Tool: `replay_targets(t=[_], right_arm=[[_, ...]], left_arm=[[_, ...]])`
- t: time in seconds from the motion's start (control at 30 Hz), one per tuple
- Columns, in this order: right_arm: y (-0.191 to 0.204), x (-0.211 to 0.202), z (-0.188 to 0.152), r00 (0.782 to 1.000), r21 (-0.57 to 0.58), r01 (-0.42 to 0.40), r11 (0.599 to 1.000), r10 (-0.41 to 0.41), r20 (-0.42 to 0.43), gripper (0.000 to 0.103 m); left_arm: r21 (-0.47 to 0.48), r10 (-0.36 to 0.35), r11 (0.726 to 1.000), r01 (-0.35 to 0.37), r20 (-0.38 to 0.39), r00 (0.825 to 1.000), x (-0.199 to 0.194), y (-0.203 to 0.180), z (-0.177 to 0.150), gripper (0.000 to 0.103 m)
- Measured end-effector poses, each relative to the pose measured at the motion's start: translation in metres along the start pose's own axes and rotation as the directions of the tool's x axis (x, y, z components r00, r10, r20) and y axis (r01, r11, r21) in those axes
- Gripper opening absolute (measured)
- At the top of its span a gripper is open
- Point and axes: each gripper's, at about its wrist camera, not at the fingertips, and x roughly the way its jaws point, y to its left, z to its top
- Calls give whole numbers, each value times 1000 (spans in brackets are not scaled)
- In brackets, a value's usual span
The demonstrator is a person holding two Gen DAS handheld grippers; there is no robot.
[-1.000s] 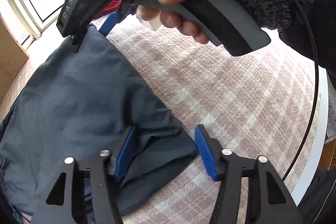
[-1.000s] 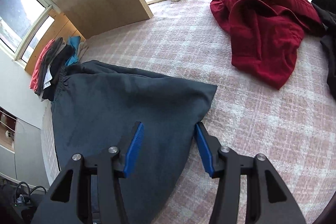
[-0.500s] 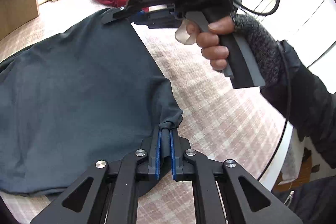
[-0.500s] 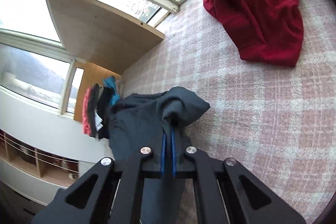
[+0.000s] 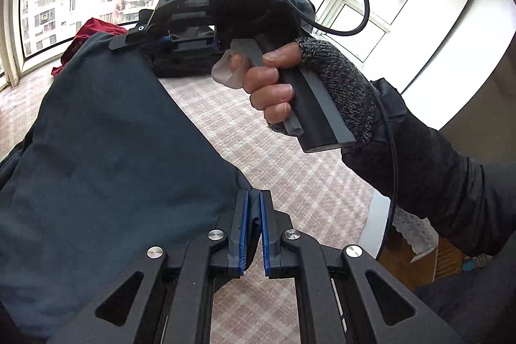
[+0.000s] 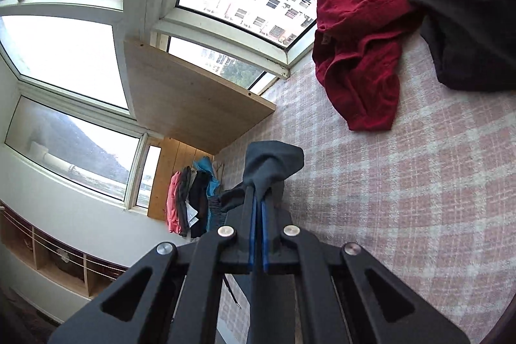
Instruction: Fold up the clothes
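A dark slate-blue garment hangs stretched between my two grippers above the pink plaid bed cover. My left gripper is shut on its near corner, cloth pinched between the blue pads. In the left wrist view, the right gripper, held by a hand in a grey knit glove, grips the far corner of the same cloth. The right wrist view shows my right gripper shut on a bunched fold of the garment, lifted off the plaid bed cover.
A crumpled red garment and a black garment lie on the cover by the window. A wooden board leans at the window sill. Folded clothes are stacked at the far end, with low shelves beyond.
Both grippers closed on corners of the dark garment and rose, lifting its edge off the bed cover. The right gripper rolled and swung toward the window.
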Motion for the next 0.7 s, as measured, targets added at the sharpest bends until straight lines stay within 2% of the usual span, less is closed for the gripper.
replay_targets(t=[0.17, 0.33, 0.47, 0.57, 0.63, 0.7], right_arm=[[25, 9, -7, 999, 34, 11, 999, -12, 39, 3], [85, 57, -12, 999, -3, 47, 999, -47, 26, 3], [150, 129, -19, 998, -95, 60, 994, -62, -24, 3], [195, 203, -27, 992, -159, 64, 985, -80, -93, 3], [218, 258, -34, 984, -200, 71, 977, -102, -149, 3], [232, 312, -44, 969, -241, 91, 966, -141, -201, 3]], left_arm=[[52, -19, 999, 18, 33, 999, -17, 28, 11, 6], [31, -46, 999, 43, 131, 990, -86, 69, -8, 6], [-54, -30, 998, 44, 238, 971, -163, 126, -45, 6], [-143, 25, 990, 20, 308, 951, -219, 176, -83, 6], [-223, 74, 975, 1, 328, 942, -249, 214, -113, 6], [-318, 126, 948, -14, 335, 934, -269, 249, -140, 6]])
